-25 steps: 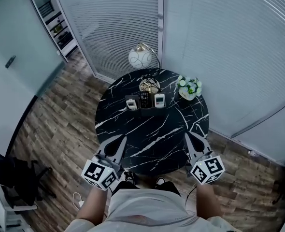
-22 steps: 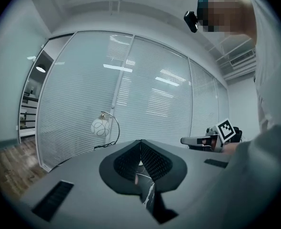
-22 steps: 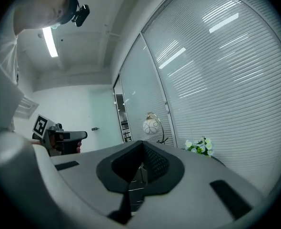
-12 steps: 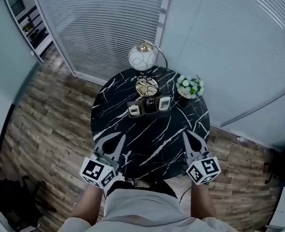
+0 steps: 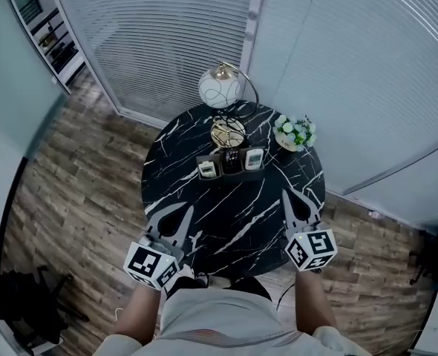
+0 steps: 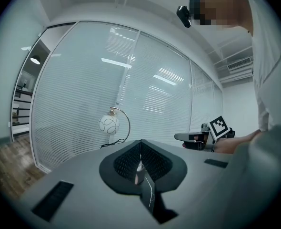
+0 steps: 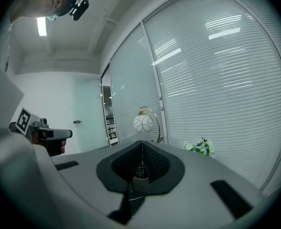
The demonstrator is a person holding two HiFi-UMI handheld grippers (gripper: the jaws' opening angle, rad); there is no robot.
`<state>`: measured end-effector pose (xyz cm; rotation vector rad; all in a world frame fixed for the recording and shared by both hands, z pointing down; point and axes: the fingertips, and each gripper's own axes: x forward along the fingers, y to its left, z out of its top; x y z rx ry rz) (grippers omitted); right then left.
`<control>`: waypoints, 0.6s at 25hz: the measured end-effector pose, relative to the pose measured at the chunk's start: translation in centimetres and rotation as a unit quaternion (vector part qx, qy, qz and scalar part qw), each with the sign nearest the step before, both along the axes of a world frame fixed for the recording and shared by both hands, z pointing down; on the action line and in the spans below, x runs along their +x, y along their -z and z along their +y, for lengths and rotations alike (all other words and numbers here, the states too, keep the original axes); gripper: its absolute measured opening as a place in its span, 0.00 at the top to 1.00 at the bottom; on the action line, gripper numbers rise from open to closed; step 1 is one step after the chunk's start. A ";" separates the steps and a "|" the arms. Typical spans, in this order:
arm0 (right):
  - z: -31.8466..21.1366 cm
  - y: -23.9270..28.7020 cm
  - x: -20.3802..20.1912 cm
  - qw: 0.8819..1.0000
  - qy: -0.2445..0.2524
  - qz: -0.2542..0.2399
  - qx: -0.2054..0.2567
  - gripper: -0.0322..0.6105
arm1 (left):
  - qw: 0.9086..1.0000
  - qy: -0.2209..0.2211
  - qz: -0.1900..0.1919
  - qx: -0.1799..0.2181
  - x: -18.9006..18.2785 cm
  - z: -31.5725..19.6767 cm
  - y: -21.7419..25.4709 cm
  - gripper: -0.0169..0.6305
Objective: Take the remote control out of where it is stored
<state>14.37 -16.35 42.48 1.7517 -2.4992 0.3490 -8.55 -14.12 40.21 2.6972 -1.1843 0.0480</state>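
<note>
While I hold both claws over the near edge of the round black marble table [image 5: 226, 212], neither one has anything in it. My left claw [image 5: 173, 219] has its jaws pressed together, the two dark pads meeting in a thin seam with nothing between them. My right claw [image 5: 289, 202] is closed in the same way and is just as empty. Both point across the tabletop toward the far side, well apart from each other, one by each near corner of my view.

The dark remote control [image 5: 231, 159] stands in the middle compartment of a low holder [image 5: 230, 173] past the centre of the table, well clear of both claws. A pale remote [image 5: 206, 169] sits in the compartment to its left and another pale remote [image 5: 253, 156] to its right (all three upright, as far as I can tell). Just behind the holder lies a gold dish [image 5: 228, 132], then a lamp [image 5: 220, 87] with a white globe at the far rim. A small bunch of flowers [image 5: 293, 133] stands at the right.
</note>
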 end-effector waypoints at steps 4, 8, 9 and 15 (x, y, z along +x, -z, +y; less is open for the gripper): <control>-2.2 -1.8 0.8 1.000 -0.009 0.012 -0.011 0.93 | 1.000 0.013 -0.005 -0.013 0.5 0.1 -0.5 0.96; -4.9 -4.5 0.1 0.999 -0.010 0.030 -0.034 0.82 | 0.999 0.021 -0.010 -0.024 0.4 -0.3 -1.4 0.96; -5.6 -5.3 -0.2 0.999 -0.007 0.032 -0.041 0.76 | 0.999 0.023 -0.010 -0.027 0.3 -0.5 -1.7 0.96; -9.7 -9.8 -1.0 0.995 -0.017 0.060 -0.076 0.59 | 0.998 0.026 -0.010 -0.048 0.5 -1.7 -3.3 0.96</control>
